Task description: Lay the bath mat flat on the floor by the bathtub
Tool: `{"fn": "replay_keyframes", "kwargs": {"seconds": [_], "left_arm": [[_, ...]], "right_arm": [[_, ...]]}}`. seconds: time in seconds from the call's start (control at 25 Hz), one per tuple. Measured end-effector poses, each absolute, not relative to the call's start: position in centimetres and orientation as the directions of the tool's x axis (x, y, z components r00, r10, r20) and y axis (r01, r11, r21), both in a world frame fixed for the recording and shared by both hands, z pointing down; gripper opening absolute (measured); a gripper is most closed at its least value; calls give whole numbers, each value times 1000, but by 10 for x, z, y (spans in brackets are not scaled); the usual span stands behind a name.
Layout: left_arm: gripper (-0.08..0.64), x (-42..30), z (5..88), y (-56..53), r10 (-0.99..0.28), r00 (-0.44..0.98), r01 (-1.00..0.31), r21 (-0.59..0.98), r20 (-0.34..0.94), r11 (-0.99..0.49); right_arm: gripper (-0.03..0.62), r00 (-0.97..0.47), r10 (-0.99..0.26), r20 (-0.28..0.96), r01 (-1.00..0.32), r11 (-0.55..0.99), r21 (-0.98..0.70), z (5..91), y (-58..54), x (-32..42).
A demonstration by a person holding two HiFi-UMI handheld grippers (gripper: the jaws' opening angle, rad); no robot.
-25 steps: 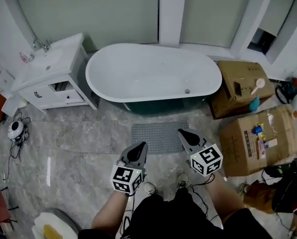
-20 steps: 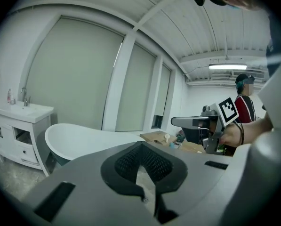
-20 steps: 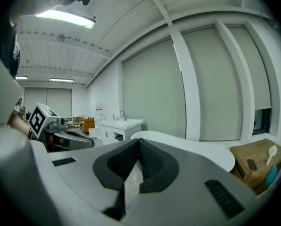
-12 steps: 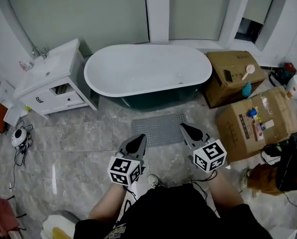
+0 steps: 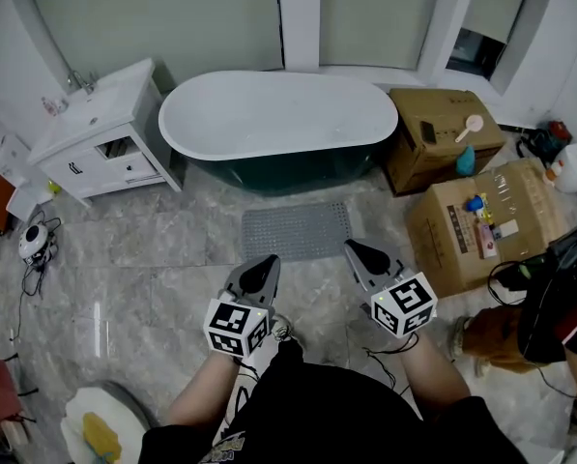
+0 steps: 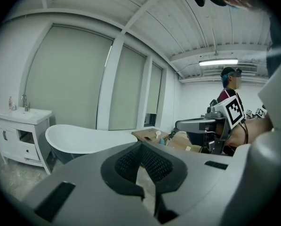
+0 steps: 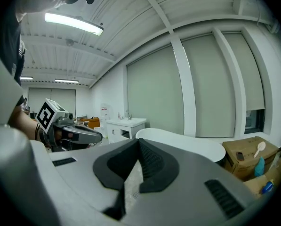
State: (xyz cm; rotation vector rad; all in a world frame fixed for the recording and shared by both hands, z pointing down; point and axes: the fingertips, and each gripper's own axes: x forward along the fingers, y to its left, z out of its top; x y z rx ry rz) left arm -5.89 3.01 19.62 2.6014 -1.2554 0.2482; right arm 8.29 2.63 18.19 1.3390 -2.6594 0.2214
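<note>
the grey bath mat [image 5: 296,231] lies spread flat on the marble-patterned floor [image 5: 162,249], just in front of the white freestanding bathtub [image 5: 278,114], with a narrow strip of bare floor between the two. its long side runs parallel to the tub. the left gripper [image 5: 267,261] and the right gripper [image 5: 350,247] are held side by side on the person's side of the mat, each pointing toward the tub. from the head view their tips fall near the mat's two near corners. each gripper view shows its jaws pressed together at the tips with nothing pinched between them, so both tools are closed and empty. a white vanity cabinet [image 5: 100,138] with a sink stands left of the tub, and two cardboard boxes [image 5: 476,225] sit to its right.
</note>
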Motion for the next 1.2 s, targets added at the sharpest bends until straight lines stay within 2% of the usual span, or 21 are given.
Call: {"fn": "replay_keyframes", "kwargs": {"seconds": [0.32, 0.6, 0.96, 1.2], "left_arm": [[15, -28, 207, 129, -769, 567, -823, 174, 294, -540], [15, -21, 216, 173, -789, 528, -849, 165, 312, -503], [15, -70, 204, 203, -827, 481, -877, 151, 292, -456], [15, -102, 190, 220, -821, 506, -862, 144, 266, -485]], "right_arm": [[15, -621, -756, 207, -783, 611, -119, 191, 109, 116], [17, -650, -733, 200, -760, 629, -166, 208, 145, 124], [17, -684, -704, 193, -729, 665, -162, 205, 173, 75], [17, -670, -719, 187, -743, 651, -159, 196, 194, 36]]}}
